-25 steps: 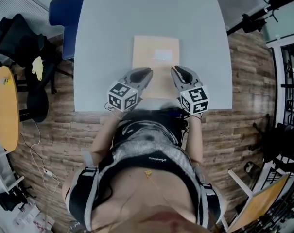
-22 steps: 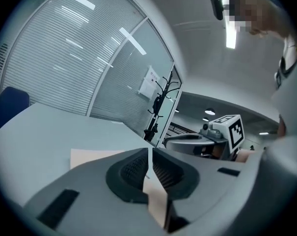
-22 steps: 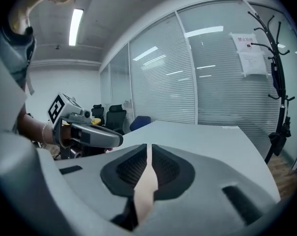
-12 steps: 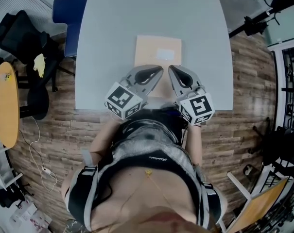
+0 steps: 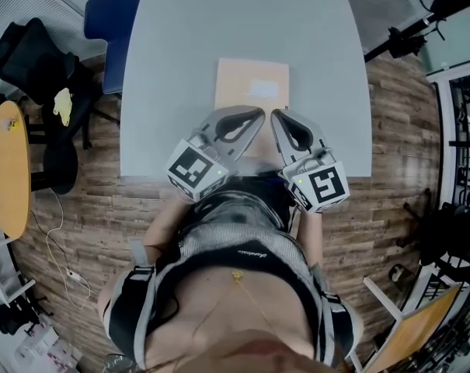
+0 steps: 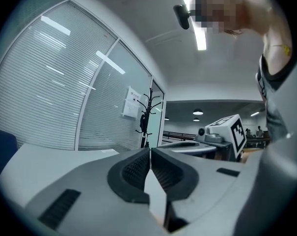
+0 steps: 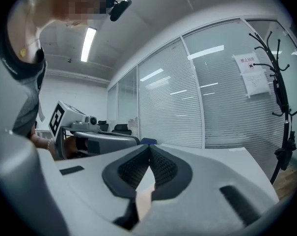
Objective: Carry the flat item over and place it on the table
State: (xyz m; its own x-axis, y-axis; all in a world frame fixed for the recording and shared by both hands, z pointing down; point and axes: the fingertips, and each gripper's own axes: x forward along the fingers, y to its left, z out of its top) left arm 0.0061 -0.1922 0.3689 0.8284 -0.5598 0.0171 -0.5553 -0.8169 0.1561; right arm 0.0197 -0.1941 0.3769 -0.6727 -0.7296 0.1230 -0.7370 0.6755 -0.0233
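Observation:
A flat tan cardboard item [image 5: 252, 84] with a white label lies on the grey table [image 5: 180, 68], near its front edge. Both grippers hover above the item's near edge, tips almost touching each other. My left gripper [image 5: 259, 114] is shut and holds nothing; its toothed pads [image 6: 138, 168] meet tip to tip in the left gripper view. My right gripper [image 5: 275, 116] is also shut and empty, its jaws having just closed the last bit, and its pads [image 7: 160, 167] meet in the right gripper view. Each gripper view shows the other gripper's marker cube [image 6: 235, 132] [image 7: 57, 118].
A blue chair [image 5: 109, 15] stands at the table's far left corner, a black office chair [image 5: 33, 57] further left. A round yellow table [image 5: 5, 169] is at the left edge. A black stand [image 5: 409, 33] and a leaning wooden board [image 5: 412, 326] are on the right.
Both grippers have risen off the item's near edge toward the camera and drawn closer together. The tan item has stayed flat on the table.

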